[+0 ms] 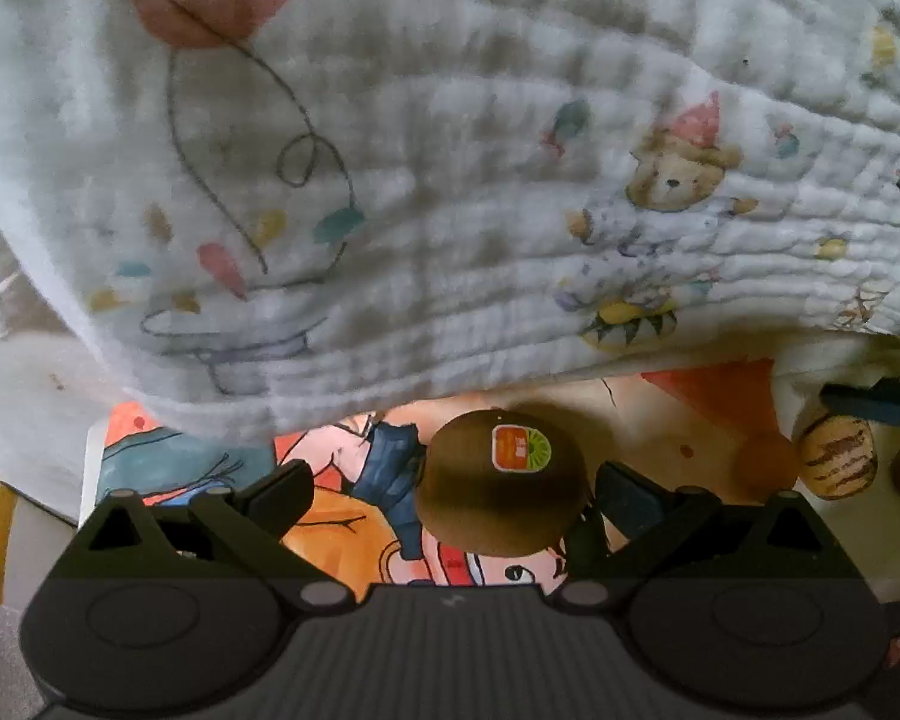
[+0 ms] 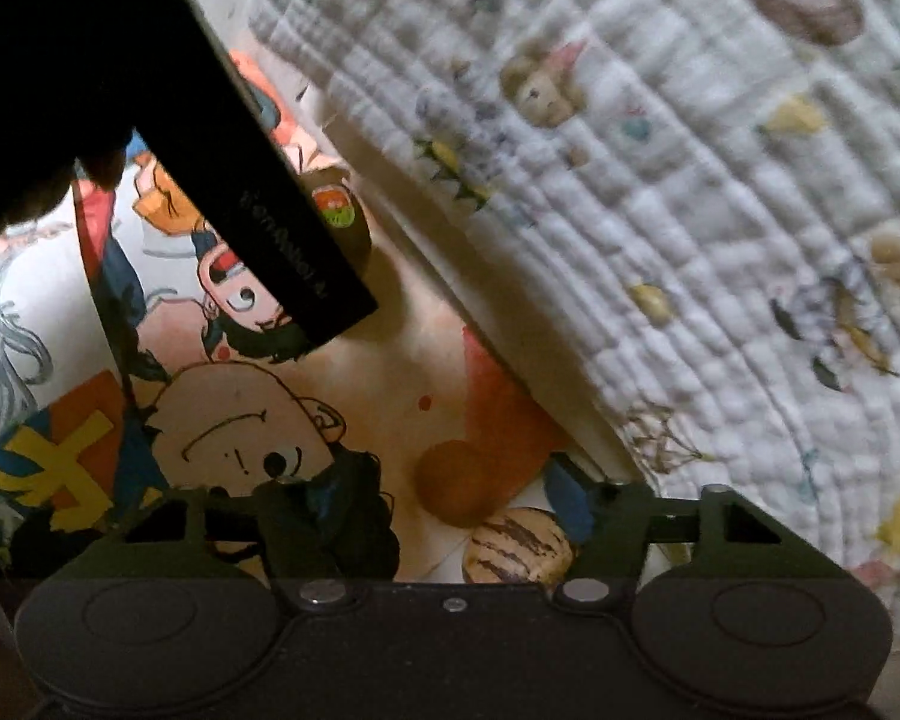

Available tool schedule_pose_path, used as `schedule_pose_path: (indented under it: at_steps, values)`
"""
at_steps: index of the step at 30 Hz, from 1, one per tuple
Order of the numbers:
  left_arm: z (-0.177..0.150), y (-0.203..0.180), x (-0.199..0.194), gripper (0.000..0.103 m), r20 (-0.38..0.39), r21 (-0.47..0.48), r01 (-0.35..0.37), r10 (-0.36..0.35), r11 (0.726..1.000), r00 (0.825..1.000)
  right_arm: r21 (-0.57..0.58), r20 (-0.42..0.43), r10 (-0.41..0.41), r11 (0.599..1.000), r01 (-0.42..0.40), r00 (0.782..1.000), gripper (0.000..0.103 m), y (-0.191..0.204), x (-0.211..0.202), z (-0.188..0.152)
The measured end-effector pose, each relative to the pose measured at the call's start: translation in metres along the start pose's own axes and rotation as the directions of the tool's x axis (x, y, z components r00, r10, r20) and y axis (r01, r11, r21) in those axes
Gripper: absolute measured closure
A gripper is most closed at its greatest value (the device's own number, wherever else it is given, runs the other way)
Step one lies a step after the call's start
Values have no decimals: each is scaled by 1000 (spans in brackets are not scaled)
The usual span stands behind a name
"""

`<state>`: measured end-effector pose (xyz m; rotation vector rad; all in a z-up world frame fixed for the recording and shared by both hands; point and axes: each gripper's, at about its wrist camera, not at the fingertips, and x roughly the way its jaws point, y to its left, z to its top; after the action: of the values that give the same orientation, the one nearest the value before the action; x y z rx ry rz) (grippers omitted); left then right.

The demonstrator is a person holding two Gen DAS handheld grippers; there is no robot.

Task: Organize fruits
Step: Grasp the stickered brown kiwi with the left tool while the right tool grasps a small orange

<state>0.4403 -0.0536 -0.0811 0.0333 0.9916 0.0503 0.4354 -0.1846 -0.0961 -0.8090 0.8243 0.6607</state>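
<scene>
A brown kiwi (image 1: 501, 480) with an orange and green sticker lies on a cartoon-printed sheet (image 1: 342, 516). My left gripper (image 1: 456, 483) is open around it. The kiwi sits close to the right-hand finger, with a clear gap on the left. A pale fruit with dark stripes (image 2: 519, 546) lies between the fingers of my right gripper (image 2: 450, 480). It rests beside the right-hand finger and stands apart from the other, so the jaws are open. In the left wrist view the striped fruit (image 1: 837, 459) shows at the right. In the right wrist view the left tool's dark housing (image 2: 258, 198) half hides the kiwi (image 2: 342, 210).
A white quilted cloth (image 1: 450, 180) printed with bears and balloons hangs over the far side of the sheet, close above both fruits; the same cloth (image 2: 690, 240) fills the right of the right wrist view. Flat brown and orange prints (image 2: 456, 483) mark the sheet (image 2: 240, 432).
</scene>
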Motion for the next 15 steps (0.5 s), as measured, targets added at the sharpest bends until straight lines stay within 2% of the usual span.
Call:
schedule_pose_path:
  at_steps: [2,8,13,15]
  values:
    - [0,0,2,4,-3,-5,5,-5,1000,1000,-7,-16,-2,1000,2,1000,46,-1,6,0]
    - [3,1,9,15,-8,-36,37,-37,999,999,-17,-38,-2,1000,1,999,48,-3,20,0]
    - [10,-2,15,24,-7,-34,50,-51,998,999,-46,-54,-5,999,3,999,56,4,34,-1]
    - [12,-4,16,32,-13,-39,62,-62,997,998,-71,-61,-1,997,-3,998,60,7,41,3]
